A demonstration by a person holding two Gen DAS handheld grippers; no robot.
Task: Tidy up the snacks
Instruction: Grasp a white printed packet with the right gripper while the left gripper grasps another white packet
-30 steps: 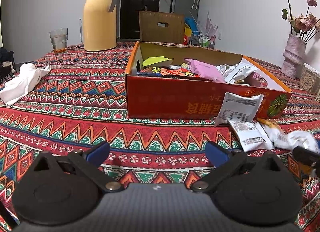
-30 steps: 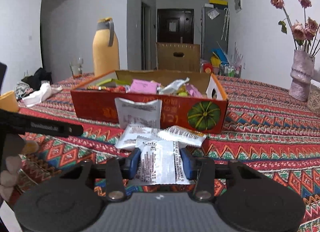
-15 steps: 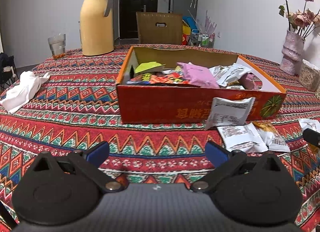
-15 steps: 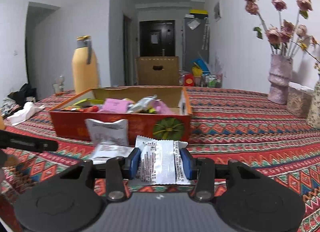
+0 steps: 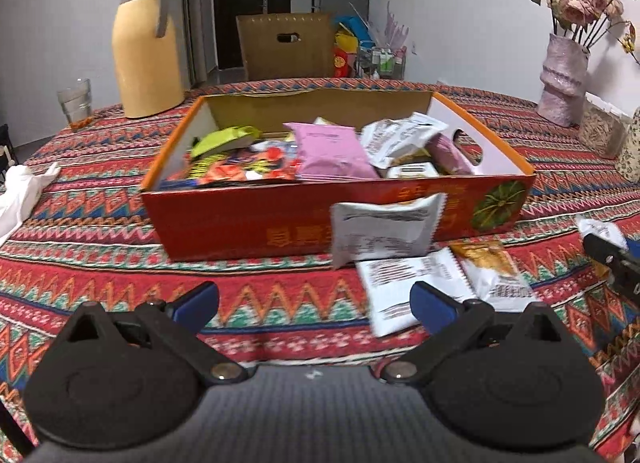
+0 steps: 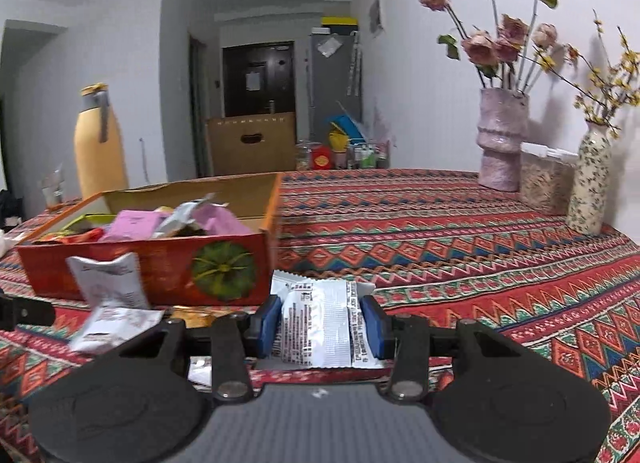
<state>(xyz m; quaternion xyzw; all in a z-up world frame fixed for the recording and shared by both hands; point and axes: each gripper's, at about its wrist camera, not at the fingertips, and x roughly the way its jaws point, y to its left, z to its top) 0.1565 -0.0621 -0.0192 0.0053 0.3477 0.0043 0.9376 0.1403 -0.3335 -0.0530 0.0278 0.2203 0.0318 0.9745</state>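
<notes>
A red cardboard box [image 5: 248,219] with an orange rim holds several snack packets, a pink one [image 5: 330,151] among them. It also shows in the right wrist view [image 6: 160,267]. One white packet [image 5: 384,233] leans on the box's front wall; two more white packets [image 5: 404,287] lie flat before it. My left gripper [image 5: 314,303] is open and empty above the cloth in front of the box. My right gripper [image 6: 322,323] is shut on a white snack packet [image 6: 320,327], held above the table to the right of the box.
A patterned tablecloth [image 5: 100,263] covers the table. A yellow thermos [image 5: 142,43] and a glass [image 5: 76,103] stand at the back left, with a white cloth [image 5: 20,191] at the left edge. Flower vases [image 6: 502,139] and a jar [image 6: 546,179] stand at the right.
My right gripper has lifted the white packet and swung right, away from the other packets. My left gripper has risen, looking down into the box more.
</notes>
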